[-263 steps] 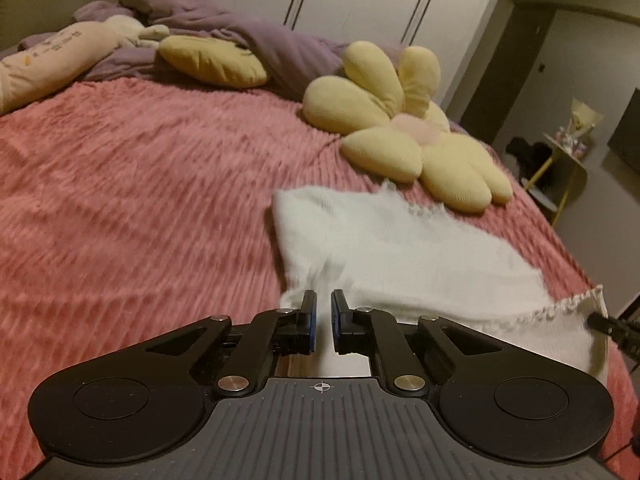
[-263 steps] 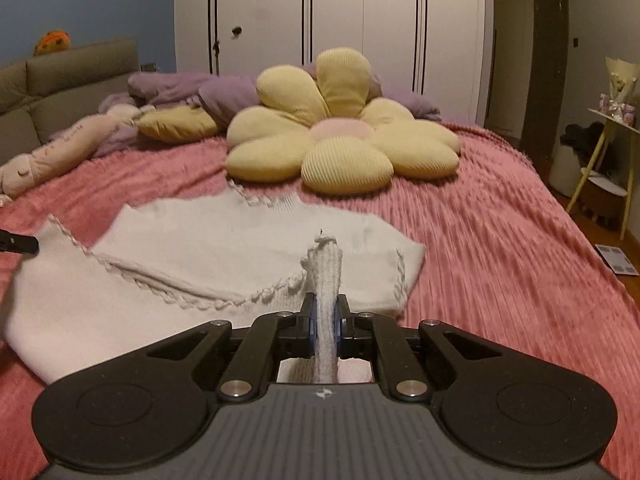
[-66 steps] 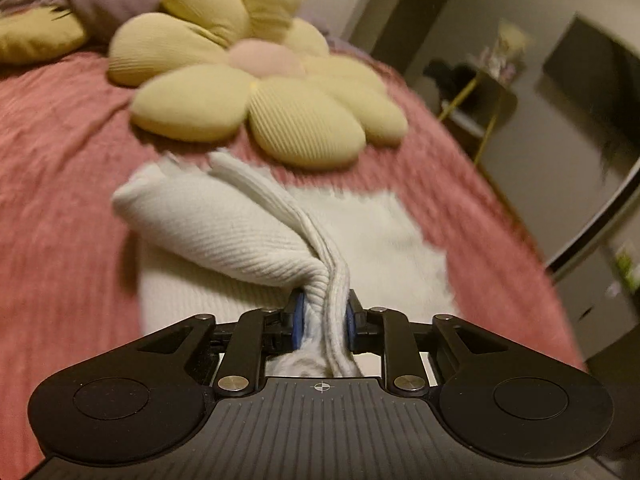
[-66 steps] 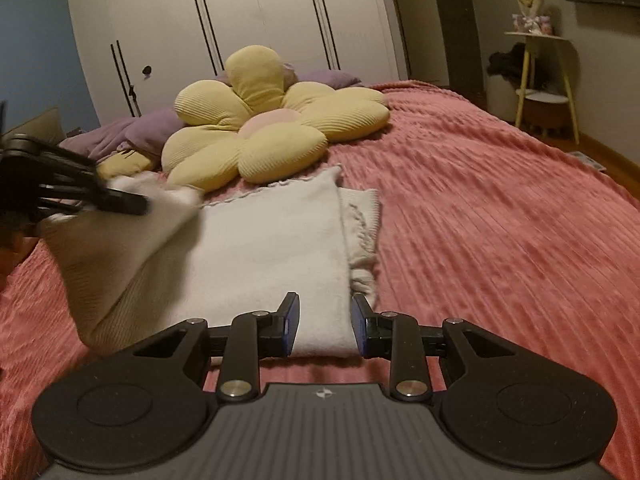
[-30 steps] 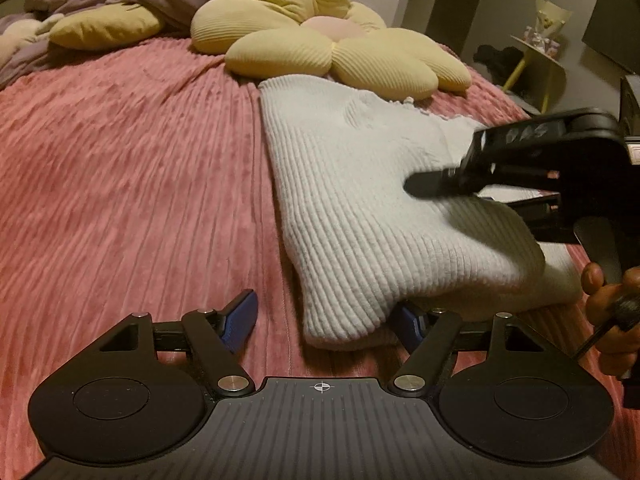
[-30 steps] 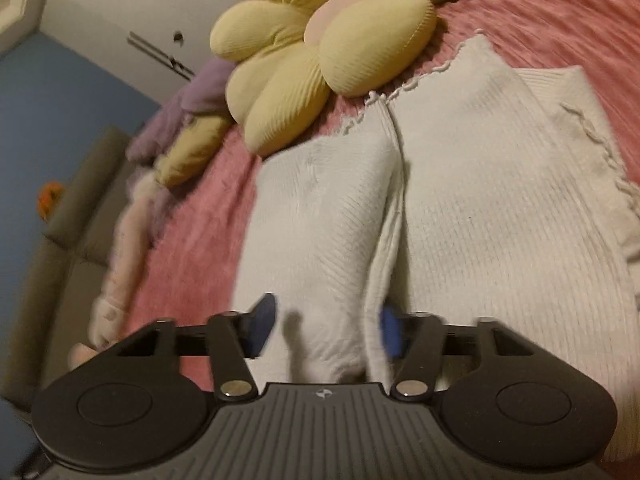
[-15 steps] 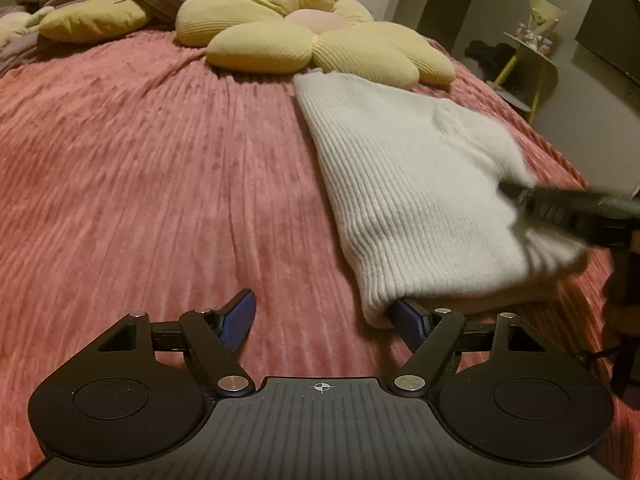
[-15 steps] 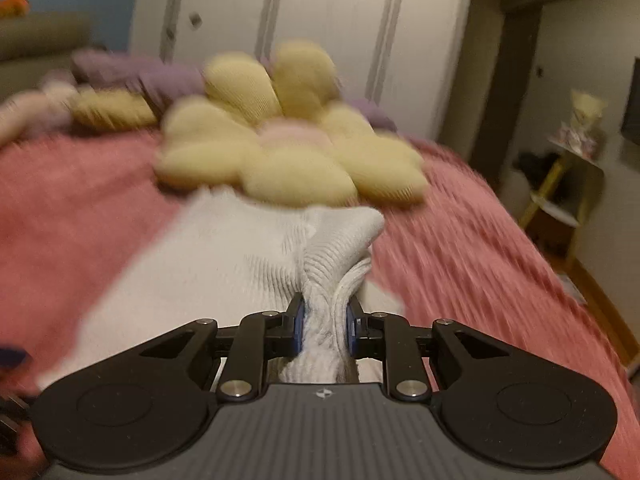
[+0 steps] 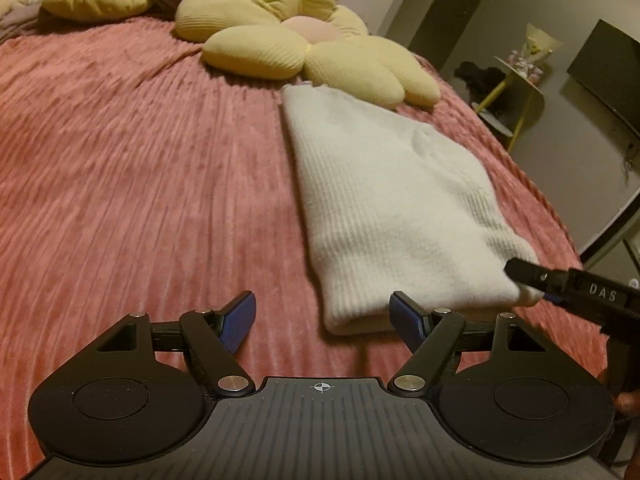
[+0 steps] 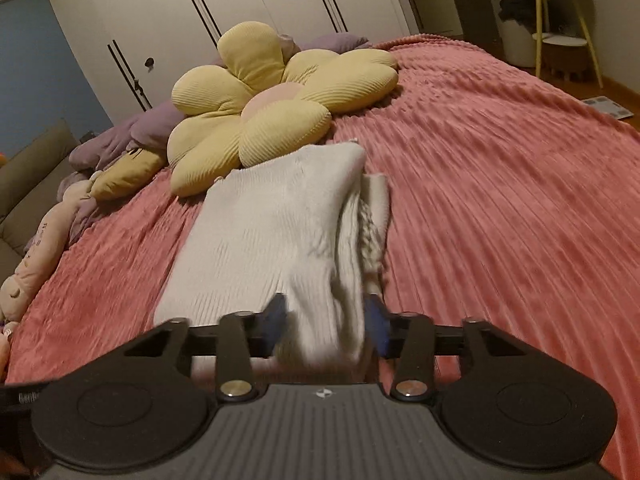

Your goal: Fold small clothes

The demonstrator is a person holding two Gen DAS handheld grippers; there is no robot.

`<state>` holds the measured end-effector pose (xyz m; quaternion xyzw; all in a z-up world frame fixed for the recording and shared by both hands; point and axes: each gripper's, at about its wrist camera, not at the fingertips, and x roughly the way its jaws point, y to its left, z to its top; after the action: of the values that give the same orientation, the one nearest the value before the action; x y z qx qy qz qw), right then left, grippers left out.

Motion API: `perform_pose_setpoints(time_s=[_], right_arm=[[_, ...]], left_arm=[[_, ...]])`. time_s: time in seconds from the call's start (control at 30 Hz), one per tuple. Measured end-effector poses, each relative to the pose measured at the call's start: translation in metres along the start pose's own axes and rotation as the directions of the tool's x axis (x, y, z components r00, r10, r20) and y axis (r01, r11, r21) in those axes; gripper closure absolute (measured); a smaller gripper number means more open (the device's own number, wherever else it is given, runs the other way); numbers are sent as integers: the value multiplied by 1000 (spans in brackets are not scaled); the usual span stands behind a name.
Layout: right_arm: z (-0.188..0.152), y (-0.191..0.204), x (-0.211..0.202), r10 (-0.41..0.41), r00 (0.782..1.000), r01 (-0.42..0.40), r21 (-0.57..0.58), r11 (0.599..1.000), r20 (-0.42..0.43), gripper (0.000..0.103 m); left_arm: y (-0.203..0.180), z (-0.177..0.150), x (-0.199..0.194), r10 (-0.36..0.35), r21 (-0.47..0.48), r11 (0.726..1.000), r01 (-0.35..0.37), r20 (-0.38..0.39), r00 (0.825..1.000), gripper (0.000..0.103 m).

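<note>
We see the white knit garment (image 9: 384,200) lying folded into a long strip on the pink bedspread (image 9: 140,168), its far end just beside the yellow flower cushion (image 9: 296,44). Our left gripper (image 9: 322,316) has its jaws spread wide; the near left corner of the garment lies between them, close to the right-hand finger, and neither pad presses it. Our right gripper (image 10: 325,318) also has its jaws parted, with the near right edge of the garment bunched in the gap; the fabric there is motion-blurred, and we cannot tell whether the pads touch it.

The left wrist view shows the right gripper's dark fingers (image 9: 532,272) at the garment's near right corner, and a dark screen (image 9: 608,68) on the wall beyond the bed. The right wrist view shows what that view hides: a braided edge (image 10: 370,236) peeking out along the garment's right side, the white wardrobe doors (image 10: 248,8), and a pink plush toy (image 10: 36,252) at the left edge of the bed.
</note>
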<state>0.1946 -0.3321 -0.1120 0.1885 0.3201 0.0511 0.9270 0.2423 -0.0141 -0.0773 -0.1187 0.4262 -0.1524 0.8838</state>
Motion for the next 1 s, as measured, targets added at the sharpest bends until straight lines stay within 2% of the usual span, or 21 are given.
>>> perform_pose_setpoints(time_s=[0.07,0.23,0.3,0.33,0.37,0.43,0.53,0.63,0.73,0.83,0.93,1.0], right_arm=[[0,1,1,14,1000,-13,14,1000,-15,71],[0,0,-2,56,998,-55,64,996,-14,68],[0,0,3,48,998,-46,62,997,-39,67],[0,1,6,51,998,-49,56,997,-46,68],[1,2,8,58,997,-56,46,997,-51,76],[2,4,6,64,997,-63,31,998,-41,95],[2,2,-2,84,996,-84,18,996,-4,95],[-4,-6,9,-33,998,32,-22,999,-61,95],[-7,-15,8,-74,995,71,-39,997,-63,86],[0,-15,-6,-100,995,100,-61,993,2,76],[13,-7,-12,-119,987,128,-77,989,107,75],[26,7,-2,-100,987,113,-106,988,127,75]], left_arm=[[-2,2,3,-4,-11,1000,4,-4,1000,24],[-6,8,18,-45,-42,998,43,-41,998,25],[-6,10,25,-77,-60,995,74,-60,995,30],[-6,10,29,-99,-74,993,94,-74,992,38],[-5,10,33,-119,-95,989,110,-93,989,42],[-4,8,36,-119,-108,988,108,-100,988,43],[-5,6,35,-103,-75,993,96,-100,990,42],[-4,6,33,-92,-57,995,86,-110,990,37],[-1,11,18,-65,-13,998,64,-106,992,24],[4,22,0,-22,11,1000,23,-37,999,18],[1,41,0,15,-3,1000,-15,26,1000,16],[-9,54,12,18,4,1000,-18,35,999,15]])
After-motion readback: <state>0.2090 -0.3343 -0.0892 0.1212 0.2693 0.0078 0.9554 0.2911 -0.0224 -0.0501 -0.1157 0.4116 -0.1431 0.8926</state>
